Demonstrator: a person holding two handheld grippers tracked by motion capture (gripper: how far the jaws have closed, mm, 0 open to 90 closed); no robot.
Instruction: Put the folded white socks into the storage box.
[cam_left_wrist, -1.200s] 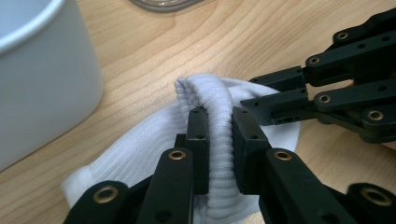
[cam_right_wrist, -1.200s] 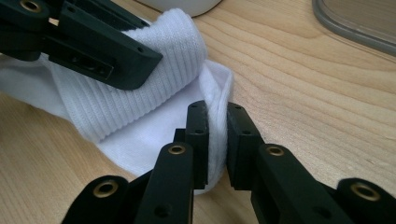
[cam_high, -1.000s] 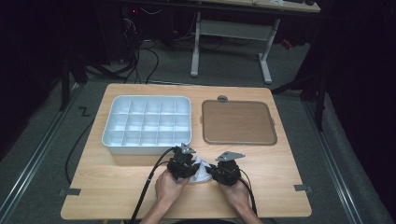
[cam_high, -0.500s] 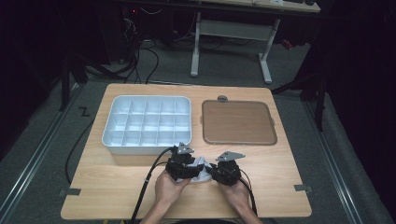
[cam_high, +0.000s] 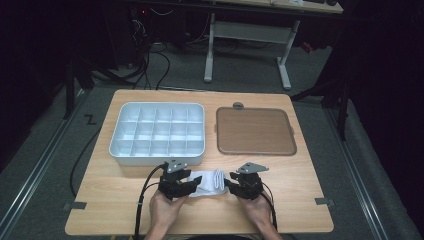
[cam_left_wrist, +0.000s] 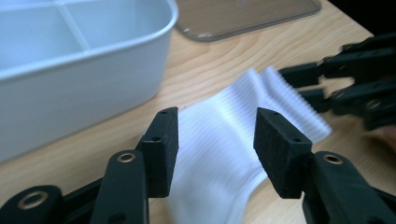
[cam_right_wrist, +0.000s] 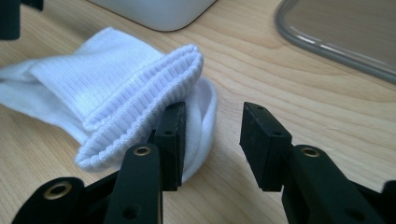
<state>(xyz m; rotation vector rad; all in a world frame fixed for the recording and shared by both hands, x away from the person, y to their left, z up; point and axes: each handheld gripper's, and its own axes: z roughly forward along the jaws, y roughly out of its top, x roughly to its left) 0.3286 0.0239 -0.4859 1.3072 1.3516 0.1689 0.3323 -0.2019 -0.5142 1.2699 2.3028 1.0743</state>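
Sock between claws | left claw astride | right claw perhaps touching cuff

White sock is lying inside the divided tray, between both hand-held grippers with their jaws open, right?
Not inside the tray. The high view shows the white sock on the bare table, in front of the divided tray, between the open left hand-held gripper and right hand-held gripper.

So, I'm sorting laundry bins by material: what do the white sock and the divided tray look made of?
The sock looks like a soft ribbed knit, probably cotton blend: fine ridges run along it and the cuff is thicker. The divided tray looks like smooth moulded plastic, white to pale grey, with rounded corners and a slight sheen; painted metal can't be ruled out.
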